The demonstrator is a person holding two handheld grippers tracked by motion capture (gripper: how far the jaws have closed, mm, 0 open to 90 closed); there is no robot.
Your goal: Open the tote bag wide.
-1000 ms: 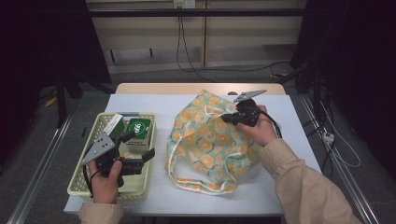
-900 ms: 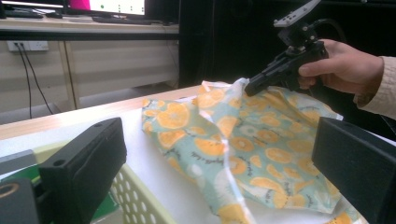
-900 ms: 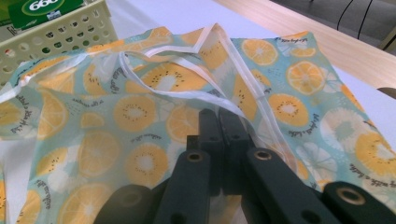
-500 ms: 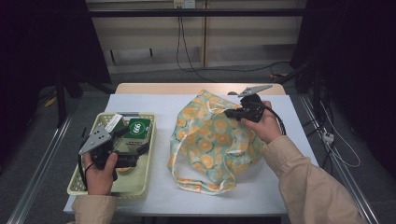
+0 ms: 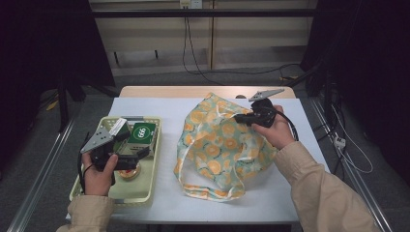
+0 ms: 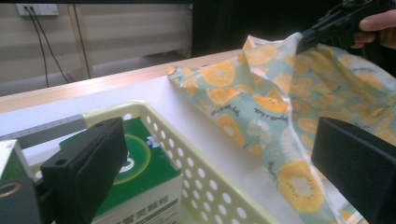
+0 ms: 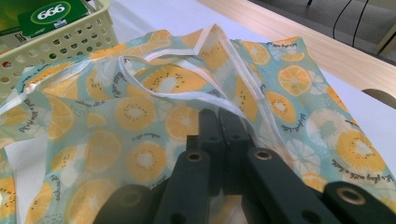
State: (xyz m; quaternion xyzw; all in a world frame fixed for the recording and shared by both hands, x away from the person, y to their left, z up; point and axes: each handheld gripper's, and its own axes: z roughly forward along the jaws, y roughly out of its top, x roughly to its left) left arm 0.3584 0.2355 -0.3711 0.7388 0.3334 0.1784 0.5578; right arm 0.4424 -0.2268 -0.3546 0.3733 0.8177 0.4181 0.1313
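Over the yellow basket (image 5: pixel 150 159) at the table's left, the left gripper (image 5: pixel 138 155) hangs with jaws wide apart, holding nothing. Mid-table, the right gripper (image 5: pixel 240 119) is clamped on the one fruit-print bag (image 5: pixel 220 145). One green box (image 5: pixel 141 133) lies in the basket.

A: What's carrying it all?

B: A table (image 5: pixel 159 108) under a white cover, with a strip of bare light wood along the far edge.

A: And directly on it?

B: Two things. A pale yellow perforated basket (image 5: pixel 145 191) sits at the left edge, running toward the near-left corner. A fruit-print cloth bag (image 5: pixel 217 150) sprawls across the middle, reaching toward the far edge, its white handles trailing to the near side.

A: Touching each other?

B: No, white cover shows between them.
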